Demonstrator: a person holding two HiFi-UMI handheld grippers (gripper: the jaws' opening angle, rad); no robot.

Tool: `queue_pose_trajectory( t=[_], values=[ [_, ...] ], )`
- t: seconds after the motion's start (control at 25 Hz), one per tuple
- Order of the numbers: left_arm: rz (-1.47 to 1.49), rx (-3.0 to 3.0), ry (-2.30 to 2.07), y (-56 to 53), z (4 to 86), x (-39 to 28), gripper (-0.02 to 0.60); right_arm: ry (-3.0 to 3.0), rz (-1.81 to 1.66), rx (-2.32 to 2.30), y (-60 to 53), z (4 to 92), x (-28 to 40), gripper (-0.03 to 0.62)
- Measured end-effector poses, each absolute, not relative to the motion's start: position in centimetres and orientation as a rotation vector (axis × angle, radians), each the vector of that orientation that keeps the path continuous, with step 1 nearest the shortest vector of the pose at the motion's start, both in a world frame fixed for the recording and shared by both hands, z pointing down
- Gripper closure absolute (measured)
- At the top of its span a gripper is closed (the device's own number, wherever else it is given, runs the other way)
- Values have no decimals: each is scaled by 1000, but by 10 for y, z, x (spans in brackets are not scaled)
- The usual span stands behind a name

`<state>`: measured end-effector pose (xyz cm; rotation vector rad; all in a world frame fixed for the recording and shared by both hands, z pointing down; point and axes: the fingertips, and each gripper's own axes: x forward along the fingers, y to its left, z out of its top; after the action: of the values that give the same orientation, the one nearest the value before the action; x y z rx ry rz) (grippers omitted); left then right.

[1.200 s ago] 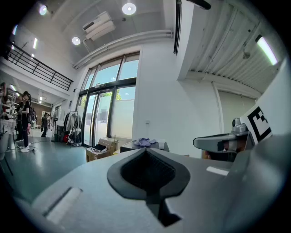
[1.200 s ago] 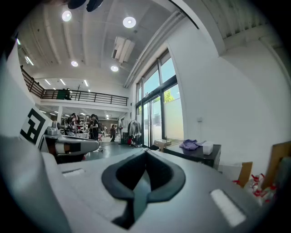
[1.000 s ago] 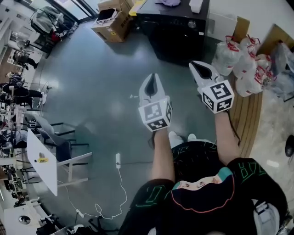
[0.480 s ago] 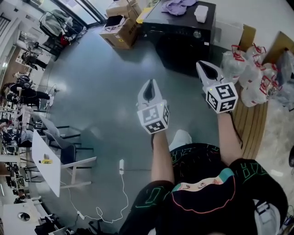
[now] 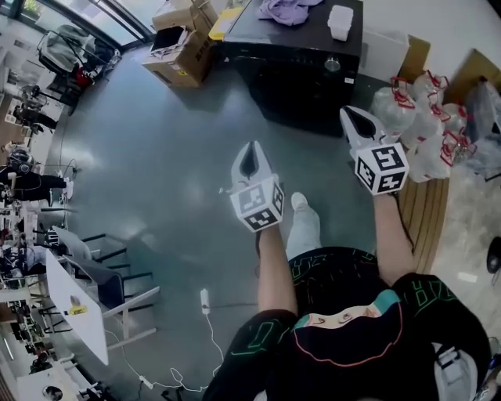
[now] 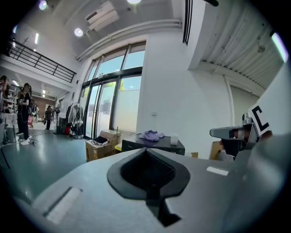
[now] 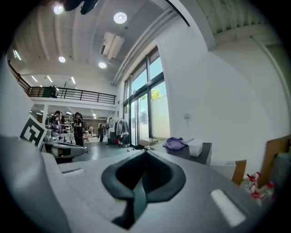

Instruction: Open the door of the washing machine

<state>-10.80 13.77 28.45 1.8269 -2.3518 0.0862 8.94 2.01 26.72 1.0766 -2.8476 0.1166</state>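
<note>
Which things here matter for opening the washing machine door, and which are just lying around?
For the job: washing machine, left tool, right tool.
Lying about: purple cloth, white tub, cardboard boxes, plastic bags.

I saw a big open workspace, half office, half test hall: a polished grey floor, tall glazed doors, a railed mezzanine and round ceiling lights. White desks with chairs lined the floor's left edge, people standing near them. A black washing machine stood at the floor's far edge against the wall, cardboard boxes just beside it.
</note>
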Motion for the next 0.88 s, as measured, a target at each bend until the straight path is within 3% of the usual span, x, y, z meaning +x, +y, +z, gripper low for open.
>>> queue_pose_trajectory(
  t=[0.36, 0.56, 0.88],
  values=[
    [176, 1736, -2137, 10, 381, -163, 571, -2708, 277, 960, -100, 348, -9, 591],
    [152, 1731, -2078, -31, 395, -206, 571, -2681, 337, 889, -127, 367, -70, 591],
    [286, 1710, -1979, -71, 452, -217, 571, -2579, 445, 861, -171, 436, -83, 591]
  ],
)
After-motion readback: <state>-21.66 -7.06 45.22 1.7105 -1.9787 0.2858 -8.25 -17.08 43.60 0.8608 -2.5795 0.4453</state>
